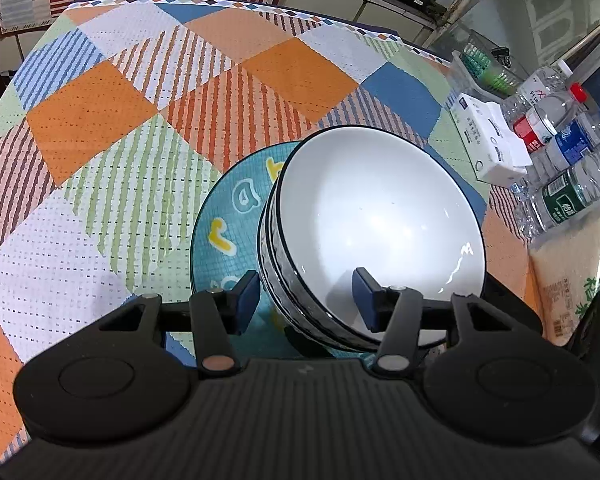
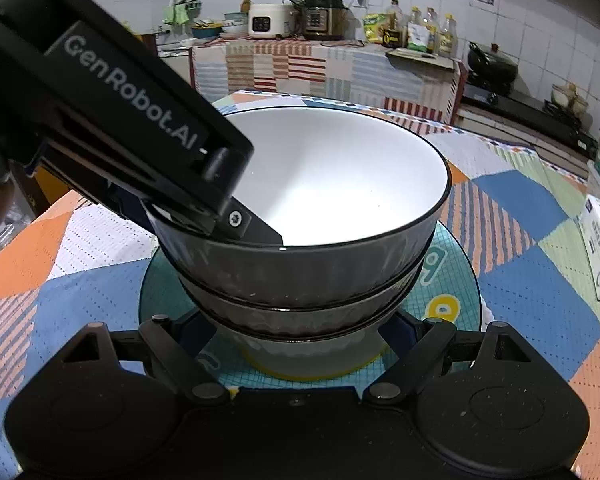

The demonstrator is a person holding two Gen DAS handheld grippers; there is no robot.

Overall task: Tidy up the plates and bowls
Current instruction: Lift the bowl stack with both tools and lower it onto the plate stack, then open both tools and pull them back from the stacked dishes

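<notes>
Stacked grey bowls (image 1: 374, 224) with white insides and black rims stand on a teal plate (image 1: 228, 216) with yellow letters. The top bowl (image 2: 332, 184) sits tilted in the stack. My left gripper (image 1: 305, 300) is open, its jaws straddling the top bowl's near rim, one pad inside and one outside. It enters the right wrist view from the upper left, its finger (image 2: 260, 228) over the rim. My right gripper (image 2: 300, 332) is open, low at the stack's base above the plate (image 2: 452, 280); its fingertips are hidden behind the bowls.
The table has a patchwork cloth (image 1: 140, 120). A white tissue box (image 1: 488, 140), several water bottles (image 1: 564, 148) and a rice bag (image 1: 572, 276) lie at the right. A counter with cookers (image 2: 292, 20) stands behind.
</notes>
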